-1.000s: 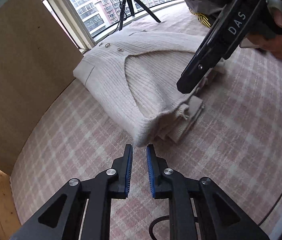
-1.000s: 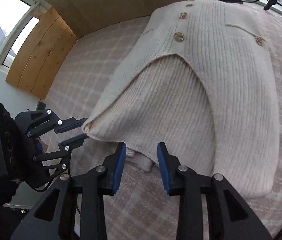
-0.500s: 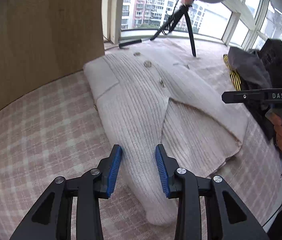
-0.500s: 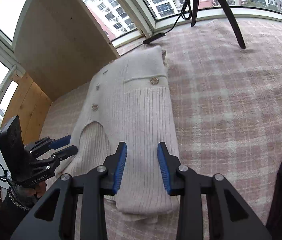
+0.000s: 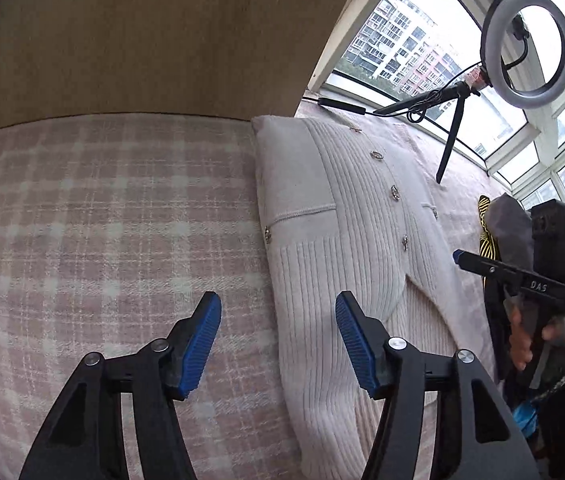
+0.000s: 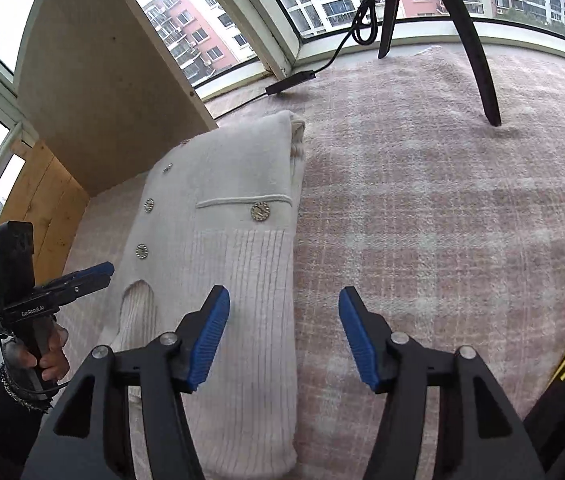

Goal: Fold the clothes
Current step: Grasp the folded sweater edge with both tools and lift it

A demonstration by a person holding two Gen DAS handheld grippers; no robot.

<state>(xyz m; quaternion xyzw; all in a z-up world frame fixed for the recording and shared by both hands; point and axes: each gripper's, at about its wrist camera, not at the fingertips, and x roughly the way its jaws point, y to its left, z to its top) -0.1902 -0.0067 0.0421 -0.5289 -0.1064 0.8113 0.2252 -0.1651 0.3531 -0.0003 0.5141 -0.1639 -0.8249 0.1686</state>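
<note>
A cream ribbed knit cardigan (image 5: 342,240) with jewelled buttons lies folded lengthwise on a pink plaid cloth (image 5: 102,220). My left gripper (image 5: 278,340) is open and empty, hovering over the cardigan's left long edge. In the right wrist view the cardigan (image 6: 234,240) lies left of centre. My right gripper (image 6: 284,336) is open and empty above its right long edge. The left gripper (image 6: 94,274) shows at far left there, the right gripper (image 5: 462,258) at far right in the left wrist view.
A ring light on a tripod (image 5: 522,48) stands at the back right, its legs (image 6: 478,60) and cable (image 6: 322,68) on the cloth. A wooden panel (image 5: 142,40) rises behind. Dark and yellow-striped clothes (image 5: 494,232) lie at the right. Windows lie beyond.
Both grippers opened wide and drew apart to opposite long sides of the cardigan. The views swung toward the cardigan's buttoned end; the garment itself lies still.
</note>
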